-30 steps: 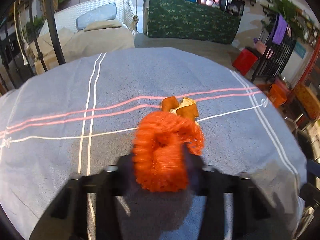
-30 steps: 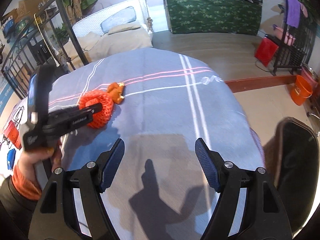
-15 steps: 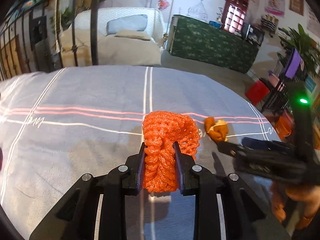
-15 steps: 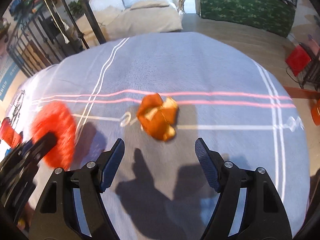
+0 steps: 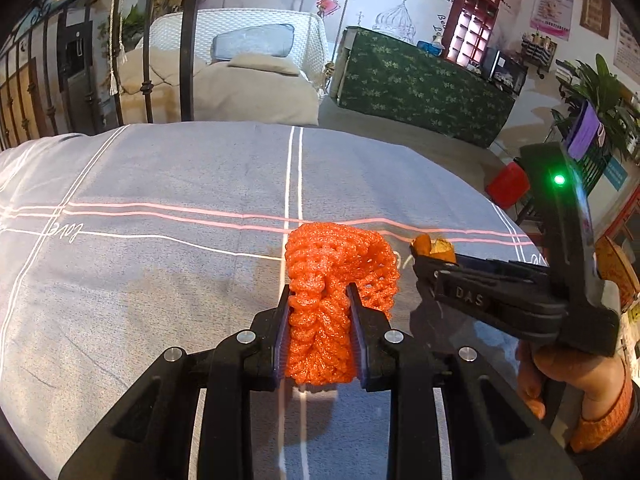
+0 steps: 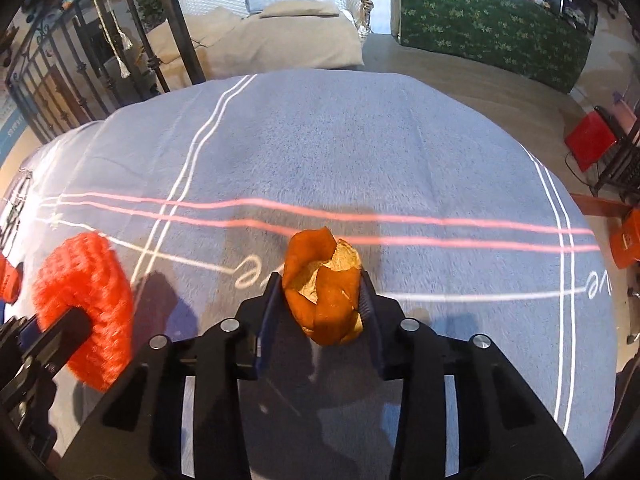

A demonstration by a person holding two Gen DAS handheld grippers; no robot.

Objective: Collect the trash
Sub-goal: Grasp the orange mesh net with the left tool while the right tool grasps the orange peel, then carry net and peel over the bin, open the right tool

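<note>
An orange foam net point(image 5: 340, 256) is pinched between the pads of my left gripper point(image 5: 318, 292), which is shut on it just above the grey striped cloth point(image 5: 180, 280). A curled orange peel point(image 6: 324, 292) sits between the fingers of my right gripper point(image 6: 320, 278). Its jaws are closing, and both pads touch the peel's sides. In the left wrist view the right gripper point(image 5: 424, 264) reaches in from the right, and only the peel's top point(image 5: 434, 246) shows. From the right wrist, the net point(image 6: 88, 292) and the left gripper point(image 6: 60, 328) sit at the far left.
The cloth-covered surface falls away at its rounded far edge point(image 6: 360, 76). Beyond it are a white wicker seat with cushions point(image 5: 248, 76), a green-draped table point(image 5: 420, 88) and an iron railing point(image 5: 40, 80). A red box point(image 6: 588, 140) and an orange bucket point(image 6: 626, 236) stand on the floor at right.
My right gripper swung left across the cloth to the peel, and its wide-open jaws closed in on it. The left gripper carried the net away from the peel and kept hold.
</note>
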